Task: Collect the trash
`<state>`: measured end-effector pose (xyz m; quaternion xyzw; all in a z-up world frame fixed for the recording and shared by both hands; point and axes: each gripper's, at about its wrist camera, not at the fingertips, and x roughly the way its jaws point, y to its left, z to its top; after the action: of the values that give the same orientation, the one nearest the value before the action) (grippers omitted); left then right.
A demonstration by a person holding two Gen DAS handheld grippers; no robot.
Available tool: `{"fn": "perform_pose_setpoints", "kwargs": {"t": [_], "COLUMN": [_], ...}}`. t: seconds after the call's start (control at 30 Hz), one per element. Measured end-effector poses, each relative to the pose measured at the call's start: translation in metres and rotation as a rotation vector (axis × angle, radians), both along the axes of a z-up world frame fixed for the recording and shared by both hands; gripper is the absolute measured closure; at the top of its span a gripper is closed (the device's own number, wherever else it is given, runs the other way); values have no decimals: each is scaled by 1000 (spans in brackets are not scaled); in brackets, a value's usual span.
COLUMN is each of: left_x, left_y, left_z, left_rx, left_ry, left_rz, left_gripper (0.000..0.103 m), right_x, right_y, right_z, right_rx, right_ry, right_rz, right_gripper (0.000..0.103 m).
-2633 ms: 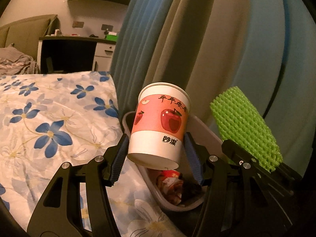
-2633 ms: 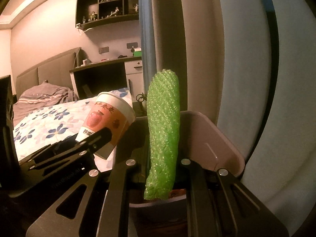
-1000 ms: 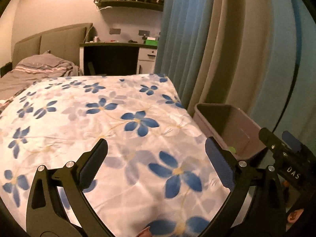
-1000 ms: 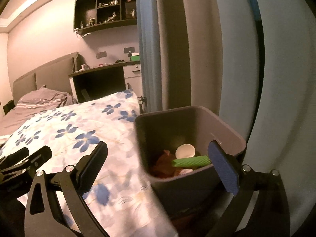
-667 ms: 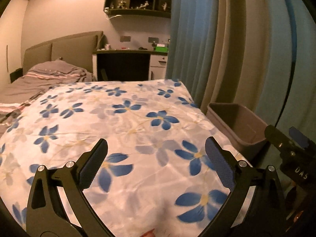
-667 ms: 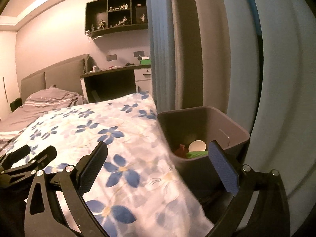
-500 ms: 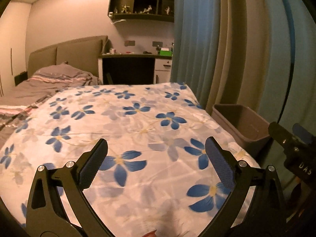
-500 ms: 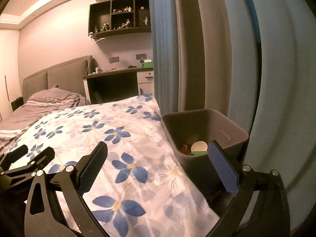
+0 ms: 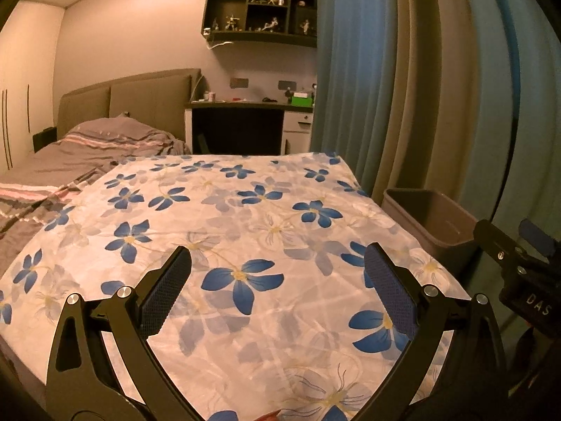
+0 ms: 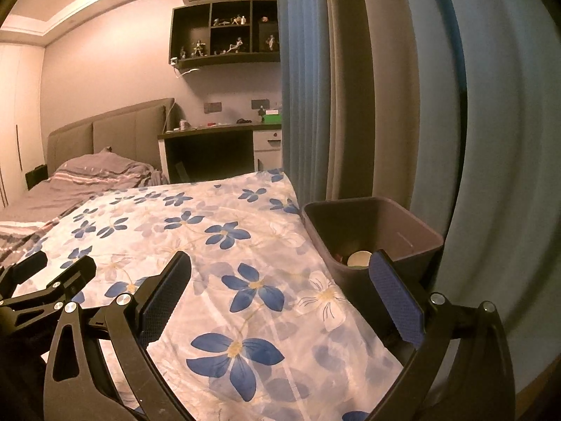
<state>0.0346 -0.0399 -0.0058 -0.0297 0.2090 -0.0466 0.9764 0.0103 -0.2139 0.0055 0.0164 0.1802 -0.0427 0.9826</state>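
Note:
A grey trash bin [image 10: 410, 231] stands on the floor between the bed and the curtain; in the left wrist view the bin [image 9: 438, 224] is at the right. Inside it I see the white bottom of a paper cup [image 10: 359, 258] and a bit of red trash. My left gripper [image 9: 277, 291] is open and empty over the flowered bedspread [image 9: 228, 231]. My right gripper [image 10: 280, 293] is open and empty too, with its right finger in front of the bin. The other gripper's body shows at each view's edge.
Blue and beige curtains [image 10: 368, 87] hang right behind the bin. A grey duvet [image 9: 87, 147] lies at the head of the bed, before a padded headboard [image 9: 129, 101]. A dark desk [image 9: 242, 122] and a wall shelf [image 9: 263, 17] with figurines stand at the far wall.
Both grippers let go of the cup and the green foam net into the bin, opened wide, and have drawn back and up from the bin, so more of the bed shows.

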Motion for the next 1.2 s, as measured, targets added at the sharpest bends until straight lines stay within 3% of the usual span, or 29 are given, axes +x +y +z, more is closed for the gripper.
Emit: {"fn": "perform_pose_setpoints", "kwargs": {"t": [1.2], "left_x": [-6], "left_y": [-1], "left_z": [5], "left_rx": [-3], "left_ry": [-12], "left_rz": [-3], "left_gripper": [6], "right_x": [-7], "right_y": [5], "right_z": [3], "right_rx": [-3], "right_ry": [-13], "right_rz": [-4], "right_gripper": [6]}}
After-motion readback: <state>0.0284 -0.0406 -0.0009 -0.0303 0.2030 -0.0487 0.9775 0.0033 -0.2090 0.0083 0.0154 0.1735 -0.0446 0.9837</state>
